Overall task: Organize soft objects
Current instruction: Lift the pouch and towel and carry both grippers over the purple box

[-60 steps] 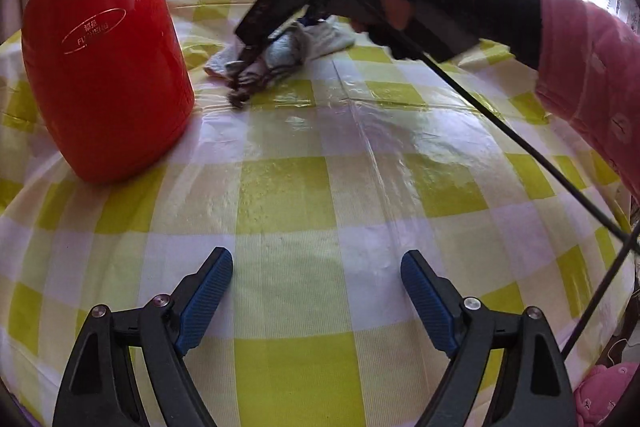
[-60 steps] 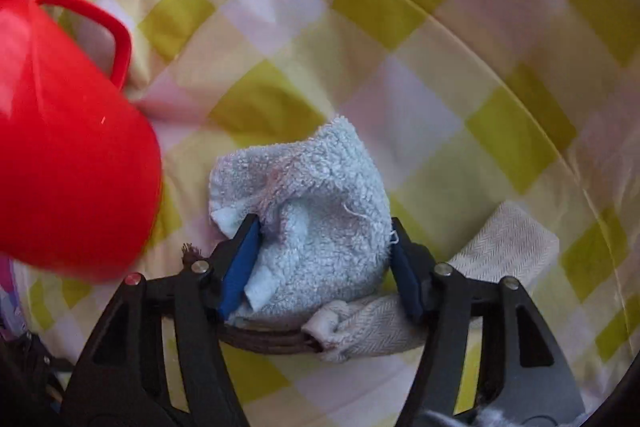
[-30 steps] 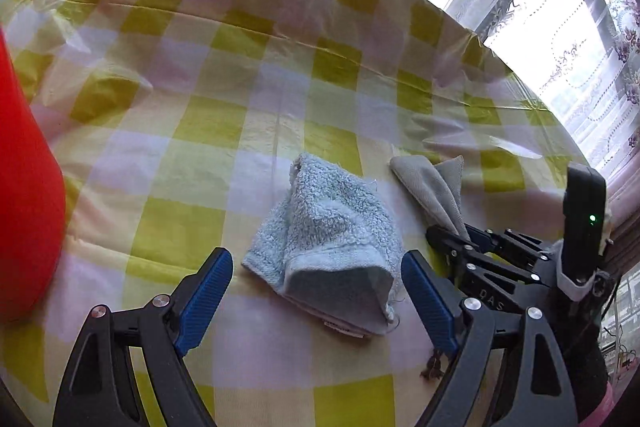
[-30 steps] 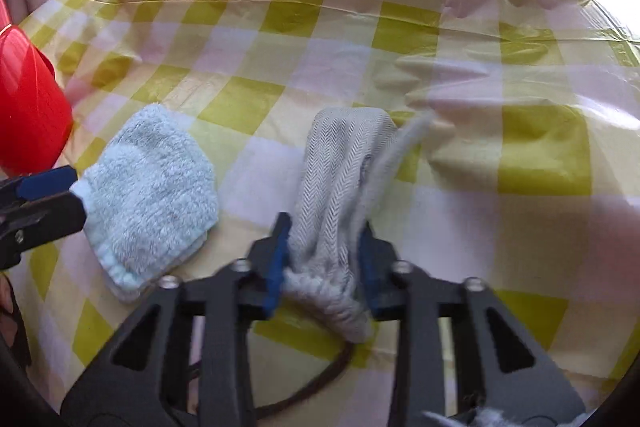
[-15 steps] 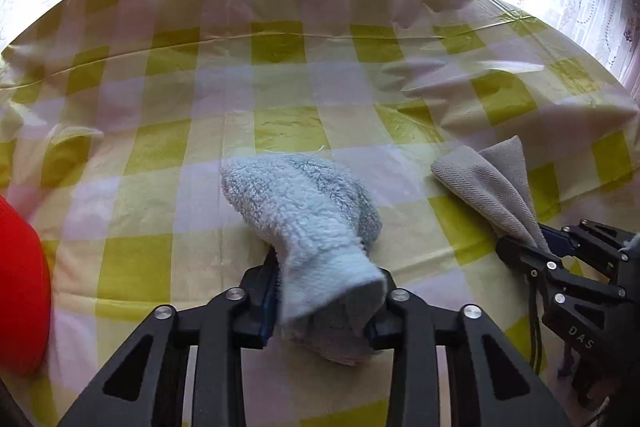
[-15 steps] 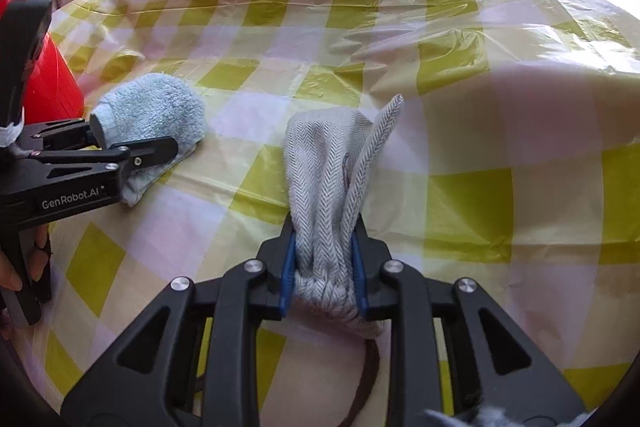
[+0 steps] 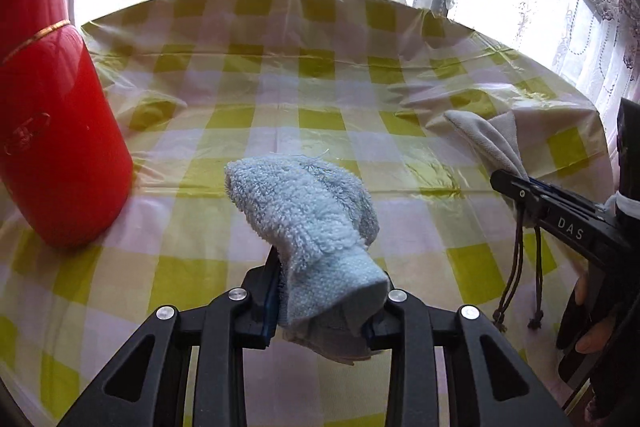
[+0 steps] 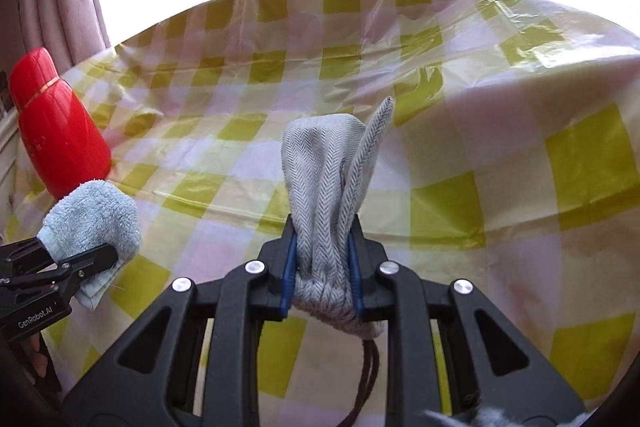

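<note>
Left wrist view: left gripper (image 7: pixel 324 297) has its fingers clamped on the bunched end of the blue terry cloth (image 7: pixel 304 211); the rest of it sticks out forward, clear above the checked worktop (image 7: pixel 280 99). The grip is narrow and near one edge, so I'd keep the carry slow and level, no wrist flick, or the pile fabric may slip out. Red flask (image 7: pixel 52 115) stands upright at left, lid on; nothing visible in it or on it, contents unknown. At the right edge the grey herringbone cloth (image 7: pixel 488 139) pokes out of the other tool, brown cords (image 7: pixel 516 267) hanging under it. Right wrist view: right gripper (image 8: pixel 322 263) fingers are pinched tight on the grey herringbone cloth (image 8: pixel 328 183), folded lengthwise and standing up out of the grip; the cords trail below, so watch for them snagging on set-down. Blue terry cloth (image 8: pixel 92 223) shows at left in the other tool, near the red flask (image 8: pixel 56 131). No basket, bin or tray in either view, so the drop spot can't be judged; I'd lay both cloths flat, side by side, well apart from the flask.
</note>
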`<action>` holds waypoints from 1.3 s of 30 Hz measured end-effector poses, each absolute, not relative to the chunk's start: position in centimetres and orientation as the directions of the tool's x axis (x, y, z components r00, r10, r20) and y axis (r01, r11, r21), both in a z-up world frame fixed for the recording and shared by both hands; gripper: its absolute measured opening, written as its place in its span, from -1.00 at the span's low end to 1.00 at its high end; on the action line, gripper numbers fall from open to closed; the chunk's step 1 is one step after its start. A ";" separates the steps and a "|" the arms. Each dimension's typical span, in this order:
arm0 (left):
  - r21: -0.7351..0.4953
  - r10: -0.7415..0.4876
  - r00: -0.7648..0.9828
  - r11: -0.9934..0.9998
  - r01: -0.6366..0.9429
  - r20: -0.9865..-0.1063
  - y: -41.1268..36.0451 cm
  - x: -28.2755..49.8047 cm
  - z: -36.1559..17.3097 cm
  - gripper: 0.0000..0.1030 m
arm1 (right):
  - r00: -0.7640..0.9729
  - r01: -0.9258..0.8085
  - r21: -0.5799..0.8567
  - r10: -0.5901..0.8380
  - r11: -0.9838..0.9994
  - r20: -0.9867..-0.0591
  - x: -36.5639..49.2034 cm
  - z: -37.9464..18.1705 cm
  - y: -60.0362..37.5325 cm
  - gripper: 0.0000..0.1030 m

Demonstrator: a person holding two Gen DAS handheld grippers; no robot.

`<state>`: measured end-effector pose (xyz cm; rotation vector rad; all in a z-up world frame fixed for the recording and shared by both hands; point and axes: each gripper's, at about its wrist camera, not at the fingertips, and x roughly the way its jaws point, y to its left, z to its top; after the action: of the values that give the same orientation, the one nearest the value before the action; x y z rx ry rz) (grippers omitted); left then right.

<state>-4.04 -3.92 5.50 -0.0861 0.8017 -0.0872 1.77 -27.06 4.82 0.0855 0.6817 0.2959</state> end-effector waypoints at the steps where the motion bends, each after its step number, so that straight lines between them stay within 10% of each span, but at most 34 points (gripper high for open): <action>1: -0.099 -0.097 0.726 0.994 0.040 -0.681 -3.7 -4.8 6.8 -0.38 | 0.752 -0.241 0.176 0.298 0.954 -0.587 0.5 5.5 -27.0 -0.50; 20: -0.001 -0.043 0.948 0.999 0.045 -0.315 -2.9 -19.0 18.7 -0.37 | 0.905 -0.371 -0.049 0.350 0.927 -0.241 -18.3 18.8 -22.2 -0.50; 39: -0.020 0.015 0.875 0.999 -0.028 -0.484 4.2 -26.1 16.3 -0.36 | 0.710 -0.650 -0.037 0.589 0.759 -0.387 -21.9 19.4 -14.1 -0.50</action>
<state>-26.15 4.17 16.27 -0.0261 0.5050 0.0220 -21.91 -14.06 19.36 -0.1759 0.3674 0.6914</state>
